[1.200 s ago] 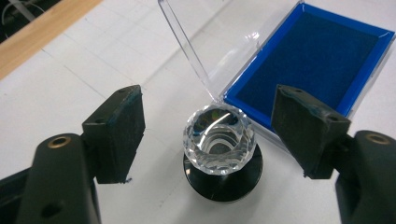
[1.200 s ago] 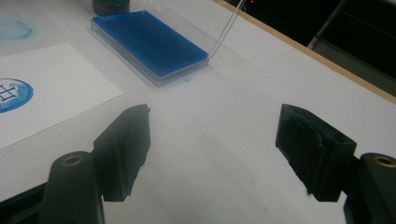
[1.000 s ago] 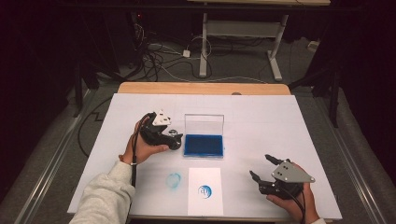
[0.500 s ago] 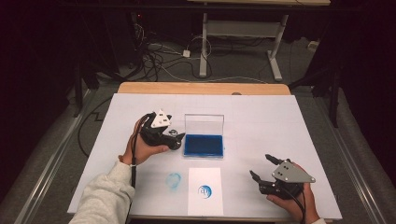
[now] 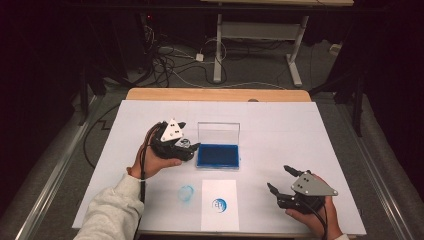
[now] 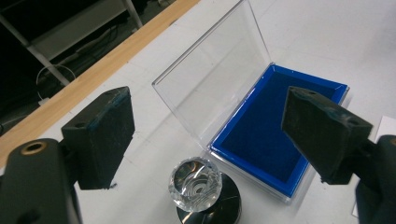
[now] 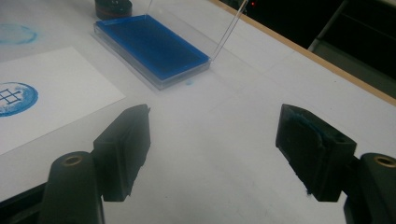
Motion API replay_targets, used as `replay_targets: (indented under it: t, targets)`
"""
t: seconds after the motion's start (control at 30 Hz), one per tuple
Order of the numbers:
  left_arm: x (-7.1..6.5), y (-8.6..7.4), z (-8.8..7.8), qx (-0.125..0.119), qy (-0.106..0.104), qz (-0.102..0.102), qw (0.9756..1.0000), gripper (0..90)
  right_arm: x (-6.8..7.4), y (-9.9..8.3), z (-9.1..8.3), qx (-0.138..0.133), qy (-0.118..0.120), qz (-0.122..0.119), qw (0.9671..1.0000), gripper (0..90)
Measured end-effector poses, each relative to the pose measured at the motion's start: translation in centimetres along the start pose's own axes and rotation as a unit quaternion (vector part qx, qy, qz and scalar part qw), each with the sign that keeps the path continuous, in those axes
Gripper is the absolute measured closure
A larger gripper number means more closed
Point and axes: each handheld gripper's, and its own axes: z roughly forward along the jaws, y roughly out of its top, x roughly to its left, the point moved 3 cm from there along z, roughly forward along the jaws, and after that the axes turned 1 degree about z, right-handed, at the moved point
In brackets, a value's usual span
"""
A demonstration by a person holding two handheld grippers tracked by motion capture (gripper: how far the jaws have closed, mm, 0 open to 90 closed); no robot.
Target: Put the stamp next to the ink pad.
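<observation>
Stamp (image 6: 195, 190) stands upright on the tabletop (image 5: 280, 125), just beside the left edge of the open ink pad (image 5: 218, 155), its clear faceted knob up and dark base down. My left claw (image 5: 186, 145) hangs right over it: in the left gripper view the knob sits low between my two jaws, which have just been opening and now stand wide, pads clear of it on both sides. So I hold nothing there; the stamp rests on its own. Its axis runs straight up, and my jaws straddle it, so a grip would only need me to close, a retreat only to lift away.

My left hand is by far the nearer; my right claw (image 5: 279, 180) rests well apart at the near right of the tabletop, jaws about half open and empty, with bare white surface between them. The pad's clear lid (image 6: 212, 79) stands tilted up behind the blue ink. Nearer me lies a white card (image 5: 219, 204) with a round blue print (image 5: 218, 204), and a fainter blue smudge (image 5: 186, 193) beside it.
</observation>
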Motion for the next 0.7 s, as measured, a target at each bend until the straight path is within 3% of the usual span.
replay_targets:
  t: [0.7]
  targets:
    - [-1.7,0.4,-1.8,-0.03,0.012,0.038,0.9988,15.3,0.1,0.3,-0.3,-0.006,-0.003,0.0,1.0,26.5]
